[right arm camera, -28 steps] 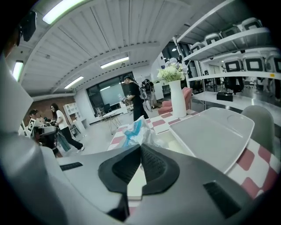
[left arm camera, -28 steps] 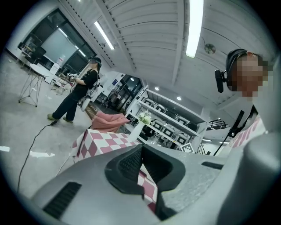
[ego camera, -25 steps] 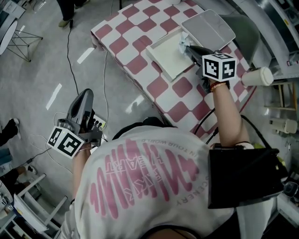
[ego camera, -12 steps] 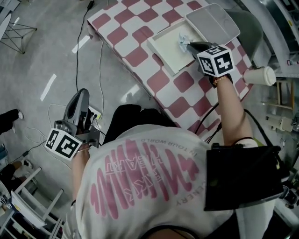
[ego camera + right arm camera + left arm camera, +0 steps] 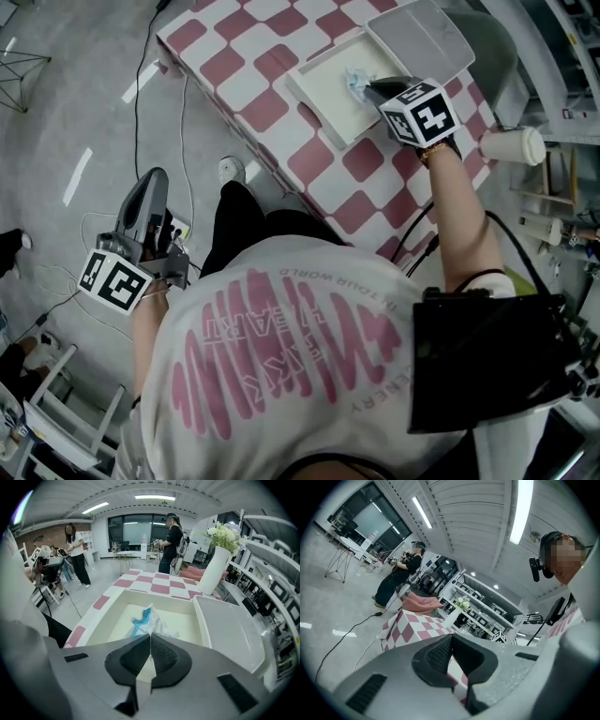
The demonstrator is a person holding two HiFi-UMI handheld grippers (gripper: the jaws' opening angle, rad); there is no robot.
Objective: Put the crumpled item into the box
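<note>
Gleaming floor (image 5: 66,112), checkered table (image 5: 246,86), box (image 5: 323,96)

Box (image 5: 108,618) is left open from above; its floor is partly occupied by the crumpled item (image 5: 145,620). Its right wall is flanked by the lid (image 5: 229,630). A vase (image 5: 213,571) is stood at the table's (image 5: 161,588) far edge.

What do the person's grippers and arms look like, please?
The left gripper and right gripper have grey moulded bodies that taper to dark, ribbed fingers. Each carries a white cube printed with black square markers. The arms are bare below the short sleeves of a white T-shirt. A beaded bracelet circles the right wrist.
</note>
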